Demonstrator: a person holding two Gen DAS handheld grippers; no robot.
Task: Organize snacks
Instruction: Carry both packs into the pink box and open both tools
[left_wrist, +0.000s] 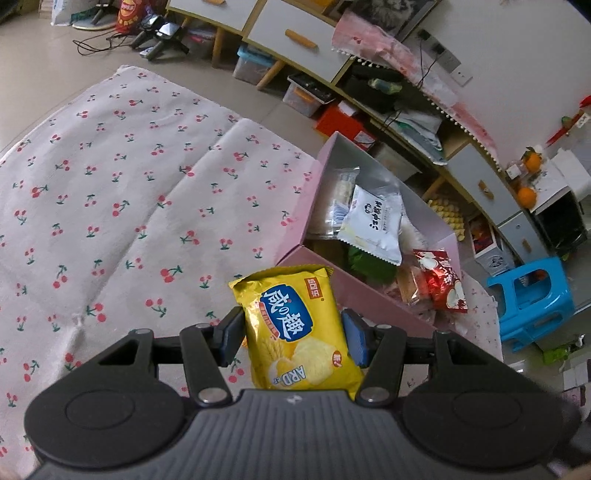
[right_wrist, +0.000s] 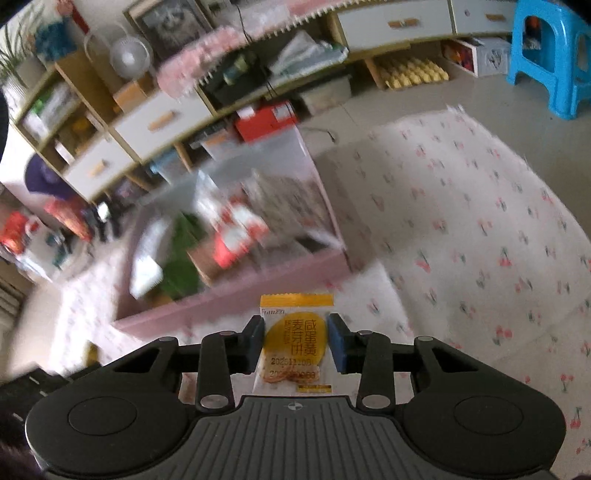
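Pinching a yellow cracker packet (left_wrist: 295, 325) from both sides, the left gripper (left_wrist: 291, 339) holds it above the cherry-print blanket (left_wrist: 122, 192), just beside the near wall of the pink box (left_wrist: 332, 280). Inside that box lie a white pouch (left_wrist: 373, 225) and a red packet (left_wrist: 439, 280) among other snacks. The right gripper (right_wrist: 296, 341) has its fingers clamped on a small yellow-and-white biscuit packet (right_wrist: 293, 343), near the box's front wall; that view is blurred.
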